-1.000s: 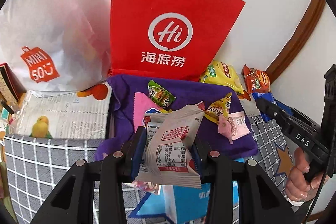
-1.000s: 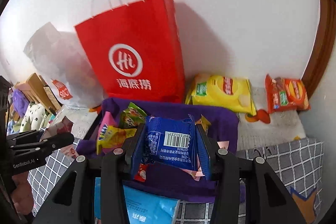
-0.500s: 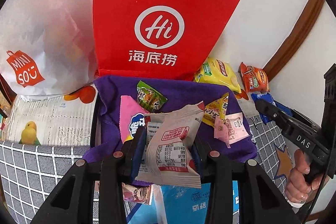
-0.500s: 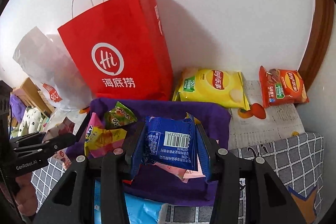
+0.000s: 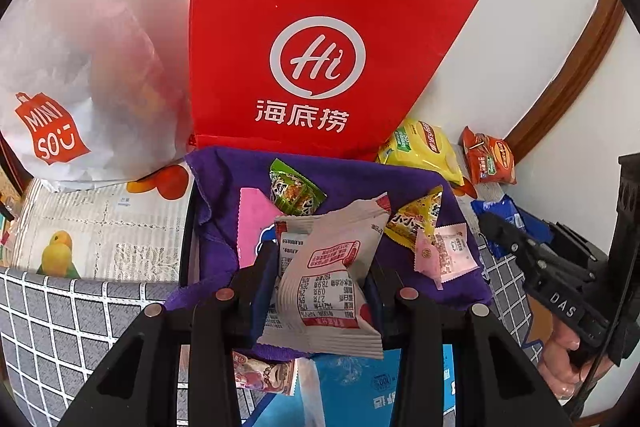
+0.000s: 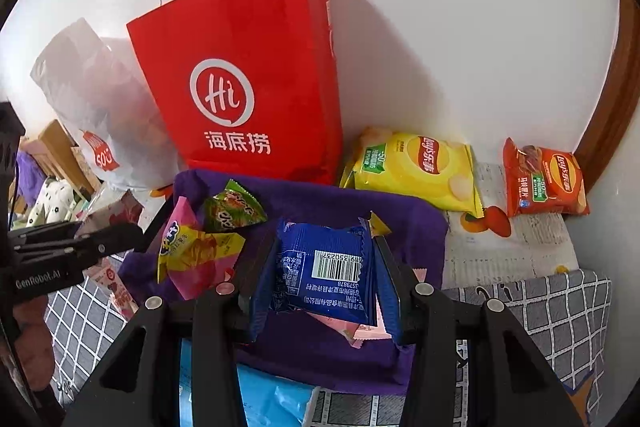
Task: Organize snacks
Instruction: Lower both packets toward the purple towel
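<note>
My left gripper [image 5: 320,287] is shut on a white snack packet [image 5: 328,279] with red print, held above the front of a bin lined with purple cloth [image 5: 360,179]. My right gripper [image 6: 324,283] is shut on a blue snack packet [image 6: 324,271] with a barcode, held over the same purple-lined bin [image 6: 416,227]. Small snacks lie in the bin: a green packet [image 5: 294,191], a yellow packet [image 5: 416,219], a pink packet [image 5: 444,255]. The right gripper shows at the right of the left wrist view [image 5: 496,231]. The left gripper shows at the left of the right wrist view [image 6: 120,231].
A red paper bag [image 5: 320,39] stands against the wall behind the bin, a white plastic bag [image 5: 72,75] to its left. A yellow chip bag [image 6: 416,167] and an orange chip bag [image 6: 544,183] lie at the right. A blue package [image 5: 380,387] lies in front.
Both grippers have moved forward toward the bin and the red bag, each still holding its packet. The red bag and bin look larger and nearer.
</note>
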Demonstrator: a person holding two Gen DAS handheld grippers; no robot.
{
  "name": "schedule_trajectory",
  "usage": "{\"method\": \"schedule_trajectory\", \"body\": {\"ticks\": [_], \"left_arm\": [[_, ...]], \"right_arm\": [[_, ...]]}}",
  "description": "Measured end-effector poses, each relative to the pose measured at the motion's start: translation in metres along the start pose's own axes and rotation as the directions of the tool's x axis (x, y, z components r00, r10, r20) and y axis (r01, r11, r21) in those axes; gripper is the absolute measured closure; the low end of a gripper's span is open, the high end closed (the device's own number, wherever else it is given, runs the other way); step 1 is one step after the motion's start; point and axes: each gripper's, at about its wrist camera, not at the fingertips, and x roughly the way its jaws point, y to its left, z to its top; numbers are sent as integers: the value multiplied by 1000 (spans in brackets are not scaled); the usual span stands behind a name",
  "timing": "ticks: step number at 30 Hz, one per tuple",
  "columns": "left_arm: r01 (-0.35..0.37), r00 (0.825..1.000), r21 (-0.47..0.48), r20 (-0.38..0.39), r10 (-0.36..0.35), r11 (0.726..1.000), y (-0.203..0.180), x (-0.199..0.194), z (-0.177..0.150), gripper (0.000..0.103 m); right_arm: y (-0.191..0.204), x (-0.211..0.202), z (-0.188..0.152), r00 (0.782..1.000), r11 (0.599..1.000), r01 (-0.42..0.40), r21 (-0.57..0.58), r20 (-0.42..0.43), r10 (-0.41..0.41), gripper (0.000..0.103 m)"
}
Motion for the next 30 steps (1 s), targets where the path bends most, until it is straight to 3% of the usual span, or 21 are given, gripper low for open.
{"method": "schedule_trajectory", "body": {"ticks": [12, 21, 30], "left_arm": [[-17, 999, 46, -29, 18, 999, -15, 24, 2, 65], [-73, 996, 81, -34, 76, 994, -22, 48, 6, 65], [-110, 993, 104, -38, 114, 988, -19, 64, 2, 62]], "right_arm": [[11, 24, -8, 998, 999, 6, -54, -65, -9, 57], [16, 46, -18, 990, 991, 83, -106, -108, -95, 57], [7, 62, -19, 981, 991, 103, -88, -156, -115, 57]]}}
